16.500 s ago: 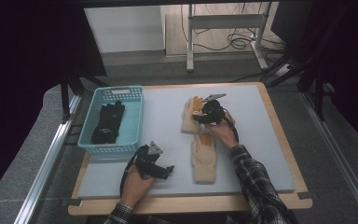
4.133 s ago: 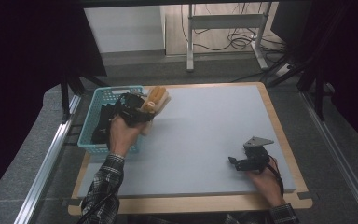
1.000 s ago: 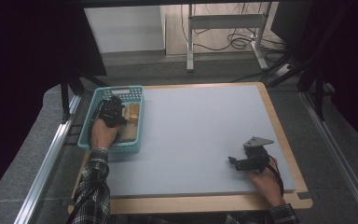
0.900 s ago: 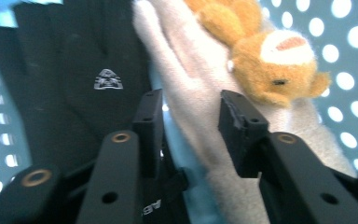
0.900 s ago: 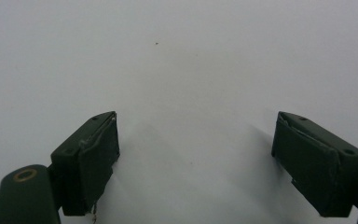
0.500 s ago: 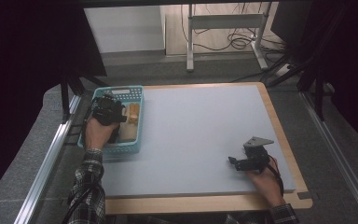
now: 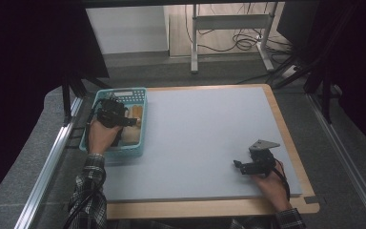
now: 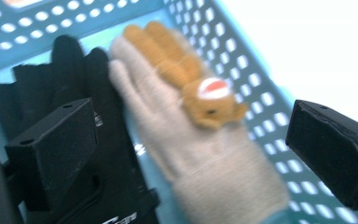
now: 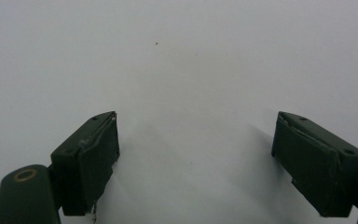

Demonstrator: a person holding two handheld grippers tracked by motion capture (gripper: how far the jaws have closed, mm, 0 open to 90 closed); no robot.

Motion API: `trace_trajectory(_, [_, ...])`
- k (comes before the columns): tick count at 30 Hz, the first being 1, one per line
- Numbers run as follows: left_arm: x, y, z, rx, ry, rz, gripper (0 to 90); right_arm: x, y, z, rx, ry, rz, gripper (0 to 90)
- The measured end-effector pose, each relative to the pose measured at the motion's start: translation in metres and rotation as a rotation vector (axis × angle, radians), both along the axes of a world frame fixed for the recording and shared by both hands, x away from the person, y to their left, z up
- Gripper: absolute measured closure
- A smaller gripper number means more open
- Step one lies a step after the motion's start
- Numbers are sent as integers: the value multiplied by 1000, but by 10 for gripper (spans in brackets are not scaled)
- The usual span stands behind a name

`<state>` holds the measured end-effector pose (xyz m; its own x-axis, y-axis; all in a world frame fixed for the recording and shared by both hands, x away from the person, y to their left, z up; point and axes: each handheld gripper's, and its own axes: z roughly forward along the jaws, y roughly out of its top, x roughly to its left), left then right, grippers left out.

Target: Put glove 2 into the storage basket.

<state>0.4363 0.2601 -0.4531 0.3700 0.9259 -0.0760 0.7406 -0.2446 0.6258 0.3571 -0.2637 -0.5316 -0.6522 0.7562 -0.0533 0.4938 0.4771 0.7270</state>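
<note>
Plaid sleeves; black grippers, blocky screw-holed fingers point(image 8: 51, 149), grey triangular plate.

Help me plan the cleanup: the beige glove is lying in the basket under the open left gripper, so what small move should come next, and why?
Probably lift the left gripper straight up and out of the basket. Its jaws stand wide apart over the beige glove, which lies loose beside the black gloves, so the drop looks done. The right gripper rests open on the bare mat.
</note>
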Motion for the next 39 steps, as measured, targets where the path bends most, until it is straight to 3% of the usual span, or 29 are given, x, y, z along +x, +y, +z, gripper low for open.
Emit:
trace_trajectory(7, [-5,-4,7,-19,-49,-43,8,0,0,0,0,0,0,146])
trace_trajectory(13, [-12,-6,14,-71,-87,-61,3,0,0,0,0,0,0,146])
trace_trajectory(26, [-27,-21,22,-74,-138,-125,0,0,0,0,-1,-1,1,146])
trace_trajectory(39, [-45,-52,26,-72,-168,-215,1,0,0,0,-1,-1,0,146])
